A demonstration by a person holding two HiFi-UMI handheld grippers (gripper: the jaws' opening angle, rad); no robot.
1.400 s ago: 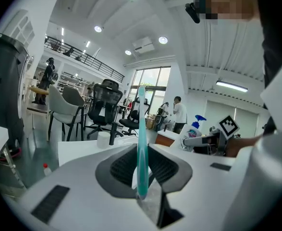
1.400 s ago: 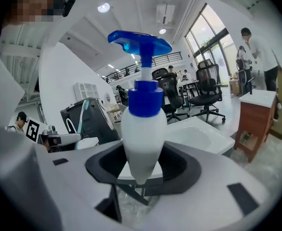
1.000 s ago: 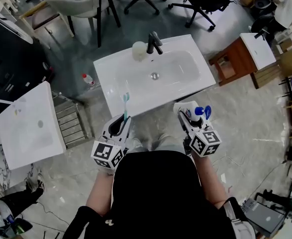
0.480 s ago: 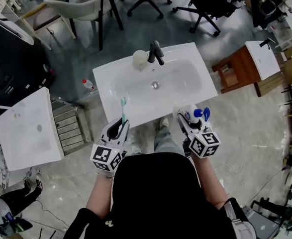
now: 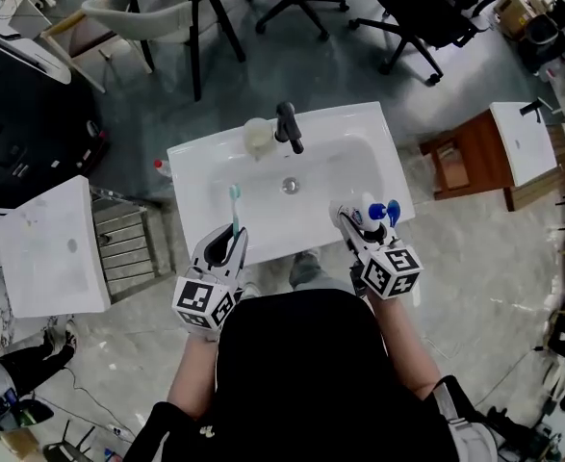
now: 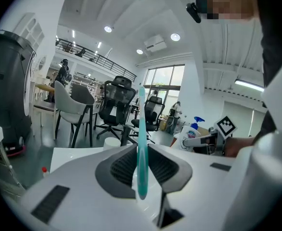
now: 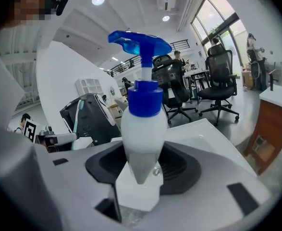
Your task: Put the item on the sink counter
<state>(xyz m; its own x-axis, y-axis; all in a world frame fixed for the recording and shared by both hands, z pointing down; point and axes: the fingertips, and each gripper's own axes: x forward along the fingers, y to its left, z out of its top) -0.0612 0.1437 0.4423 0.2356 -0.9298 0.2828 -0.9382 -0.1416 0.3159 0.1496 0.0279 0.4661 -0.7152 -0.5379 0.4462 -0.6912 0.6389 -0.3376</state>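
Left gripper (image 5: 226, 245) is clamped on a toothbrush (image 5: 234, 212), bristle end up, hanging over the front rim of the sink (image 5: 197, 176), left of the drain. Right gripper (image 5: 357, 224) is squeezing a soap bottle (image 5: 376, 214) with a blue pump, right at the sink's front right edge. Faucet (image 5: 288, 126) and cup (image 5: 258, 136) sit side by side on the sink's back rim.
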